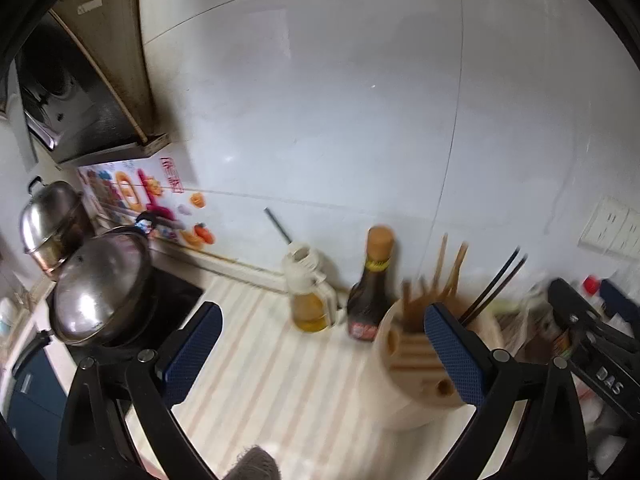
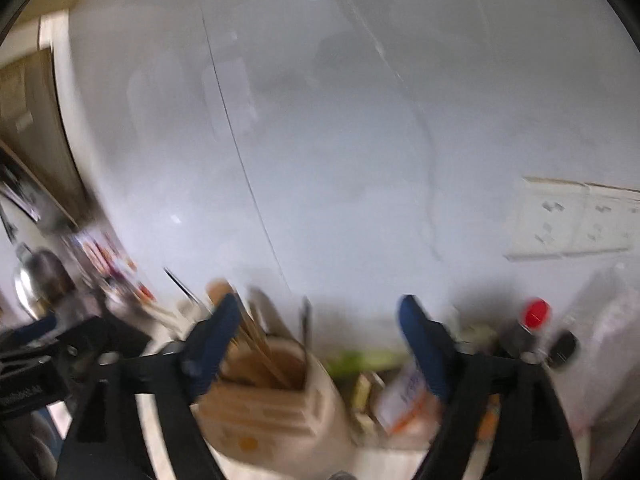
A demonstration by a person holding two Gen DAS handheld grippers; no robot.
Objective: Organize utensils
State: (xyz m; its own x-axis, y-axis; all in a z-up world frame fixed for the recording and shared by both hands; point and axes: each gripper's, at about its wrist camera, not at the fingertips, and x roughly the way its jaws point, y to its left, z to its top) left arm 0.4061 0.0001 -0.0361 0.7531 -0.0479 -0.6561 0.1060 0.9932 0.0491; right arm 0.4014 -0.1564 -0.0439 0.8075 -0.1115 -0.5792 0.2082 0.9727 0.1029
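A cream utensil holder (image 1: 404,392) with a slotted wooden top stands on the striped counter (image 1: 260,380). Wooden chopsticks (image 1: 448,276) and a dark pair (image 1: 500,284) stick up out of it. My left gripper (image 1: 320,344) is open with nothing between its pads; its right finger (image 1: 452,352) is in front of the holder's top. In the blurred right wrist view, my right gripper (image 2: 316,340) is also open and empty. The holder (image 2: 280,404) with its chopsticks (image 2: 256,340) lies low between its fingers, near the left finger (image 2: 212,344).
A yellow oil bottle (image 1: 310,300) and a dark sauce bottle (image 1: 370,292) stand against the white tiled wall left of the holder. A lidded wok (image 1: 100,288) and a steel pot (image 1: 52,220) sit on the stove. A red-capped bottle (image 2: 534,316) and packets (image 2: 404,396) crowd the right.
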